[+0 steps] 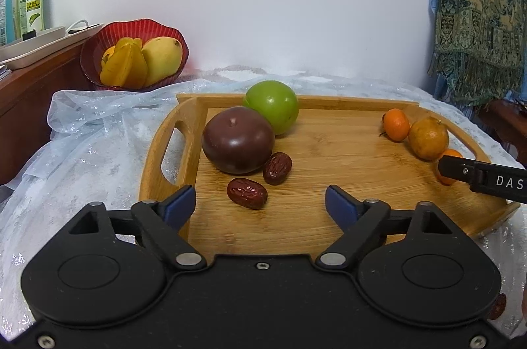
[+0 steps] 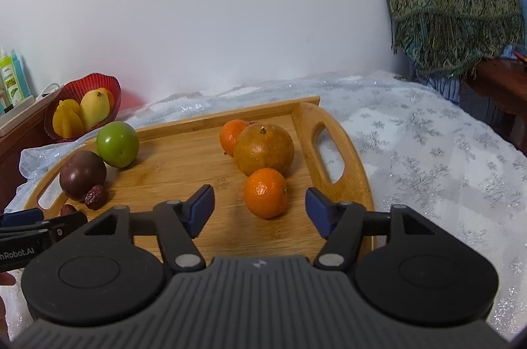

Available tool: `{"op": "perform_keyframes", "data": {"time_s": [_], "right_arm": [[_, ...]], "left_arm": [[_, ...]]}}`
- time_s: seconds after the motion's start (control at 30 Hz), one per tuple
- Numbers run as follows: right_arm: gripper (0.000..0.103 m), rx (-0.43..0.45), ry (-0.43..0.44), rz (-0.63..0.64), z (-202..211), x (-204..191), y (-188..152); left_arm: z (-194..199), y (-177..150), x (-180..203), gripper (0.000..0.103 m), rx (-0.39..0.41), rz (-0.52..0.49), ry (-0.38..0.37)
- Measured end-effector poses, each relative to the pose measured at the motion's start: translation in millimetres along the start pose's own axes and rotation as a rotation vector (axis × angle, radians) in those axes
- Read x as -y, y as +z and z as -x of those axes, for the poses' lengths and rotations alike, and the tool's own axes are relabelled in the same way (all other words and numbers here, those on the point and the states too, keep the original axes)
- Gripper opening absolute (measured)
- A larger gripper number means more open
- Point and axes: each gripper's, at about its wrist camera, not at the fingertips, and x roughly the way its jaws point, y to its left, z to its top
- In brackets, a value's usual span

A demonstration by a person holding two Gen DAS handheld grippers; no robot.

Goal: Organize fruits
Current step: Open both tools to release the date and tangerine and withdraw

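A bamboo tray [image 1: 316, 148] with cut-out handles lies on a snowflake-patterned tablecloth [image 2: 428, 145], and the fruit sits on it in two groups.

Seen from the left wrist, the left gripper [image 1: 260, 201] hovers over the tray's near edge with its jaws spread wide and nothing between them. At about 12 o'clock from it lies a red date [image 1: 247, 193], with a second date [image 1: 277, 168] just beyond, touching a dark purple passion fruit [image 1: 237, 139]. A green plum-like fruit [image 1: 271, 106] sits right behind the purple one, toward 1 o'clock.

From the right wrist, the right gripper [image 2: 260, 210] also has its jaws spread, and a small mandarin [image 2: 265, 197] rests on the tray between the blue pads [image 2: 201, 210], touching neither. Behind it at 12 o'clock is a larger brownish-orange citrus [image 2: 263, 153], with another mandarin [image 2: 231, 136] tucked at its 10 o'clock.

Far off at 10 o'clock, a red bowl [image 2: 108, 89] holds a mango [image 2: 95, 108] and a starfruit [image 2: 68, 120].
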Motion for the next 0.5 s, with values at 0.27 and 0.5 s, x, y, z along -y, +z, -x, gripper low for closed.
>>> {"op": "perform_keyframes", "data": {"time_s": [0.27,0.5], "right_arm": [[0.090,0.051,-0.012,-0.014,21.2,2.7,-7.6],[0.099,0.099,0.001,0.017,47.3,1.1,-24.2]], "left_arm": [[19.5,-10.2,1.1,0.089,0.014,0.008,-0.012],[46.7,-17.5,3.1,0.090,0.060,-0.005,-0.052]]}}
